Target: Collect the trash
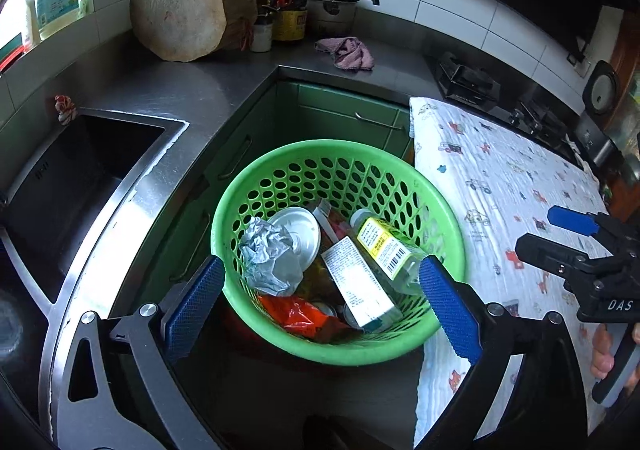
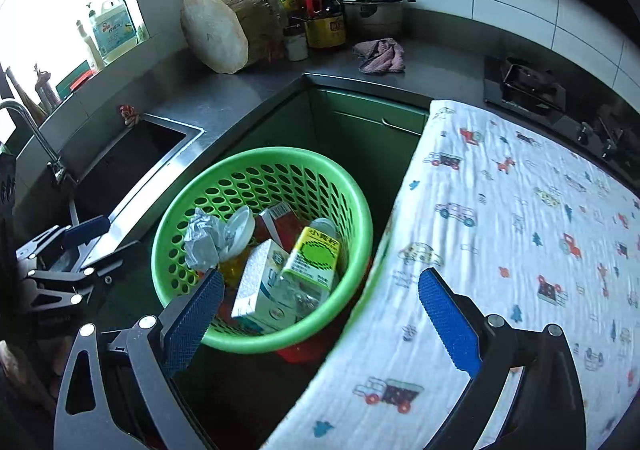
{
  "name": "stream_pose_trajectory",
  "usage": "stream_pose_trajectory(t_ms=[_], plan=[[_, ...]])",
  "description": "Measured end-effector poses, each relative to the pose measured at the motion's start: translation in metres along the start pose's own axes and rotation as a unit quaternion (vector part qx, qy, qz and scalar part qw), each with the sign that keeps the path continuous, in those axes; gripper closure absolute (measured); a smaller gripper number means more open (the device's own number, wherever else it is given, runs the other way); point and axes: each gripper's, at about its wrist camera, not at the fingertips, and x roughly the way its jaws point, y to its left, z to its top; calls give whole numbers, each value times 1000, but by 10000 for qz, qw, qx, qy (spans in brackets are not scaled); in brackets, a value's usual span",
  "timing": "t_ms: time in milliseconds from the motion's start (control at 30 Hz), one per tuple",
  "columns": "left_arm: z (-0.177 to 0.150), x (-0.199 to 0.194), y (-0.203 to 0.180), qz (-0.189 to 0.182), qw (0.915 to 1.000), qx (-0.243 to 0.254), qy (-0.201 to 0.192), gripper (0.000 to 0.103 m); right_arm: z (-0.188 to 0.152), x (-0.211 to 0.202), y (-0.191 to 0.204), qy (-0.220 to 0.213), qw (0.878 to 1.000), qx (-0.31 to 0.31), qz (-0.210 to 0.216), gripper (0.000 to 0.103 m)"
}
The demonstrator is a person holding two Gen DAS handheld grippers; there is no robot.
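A green perforated basket (image 1: 336,148) stands on the floor between the counter and a cloth-covered surface. In it lie crumpled grey paper (image 1: 268,254), a round white lid (image 1: 300,228), a clear bottle with a yellow label (image 1: 384,246), a white carton (image 1: 356,282) and an orange wrapper (image 1: 298,310). My left gripper (image 1: 320,266) hangs open above the basket, nothing between its blue pads. My right gripper (image 2: 322,278) is open too, over the basket (image 2: 260,156) rim and the cloth's edge. Each gripper shows in the other's view: the right gripper (image 1: 554,232) and the left gripper (image 2: 104,240).
A steel sink (image 1: 80,178) is set in the counter at left. A white cloth with vehicle prints (image 1: 500,190) covers the surface at right. A wooden chopping block (image 1: 180,10), bottles, a pot, a pink rag (image 1: 348,52) and a gas hob (image 1: 468,82) line the back counter.
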Motion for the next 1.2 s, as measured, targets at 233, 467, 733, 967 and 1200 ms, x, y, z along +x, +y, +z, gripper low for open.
stream_pose_trajectory(t_ms=[233, 467, 733, 967, 1200], plan=[[-20, -27, -43, -127, 9997, 179, -85, 5, -45, -48, -22, -108, 9990, 32, -422, 8], [-40, -54, -85, -204, 9986, 437, -194, 5, -88, -92, -42, -218, 9975, 277, -609, 8], [-66, -78, -114, -269, 9980, 542, -174, 5, -138, -143, -68, -387, 9944, 750, -643, 8], [-84, -94, -129, -217, 9976, 642, -111, 5, -166, -172, -81, -484, 9915, 949, -744, 8], [-102, -108, -142, -306, 9970, 693, -128, 5, -185, -194, -89, -587, 9893, 1057, -816, 8]])
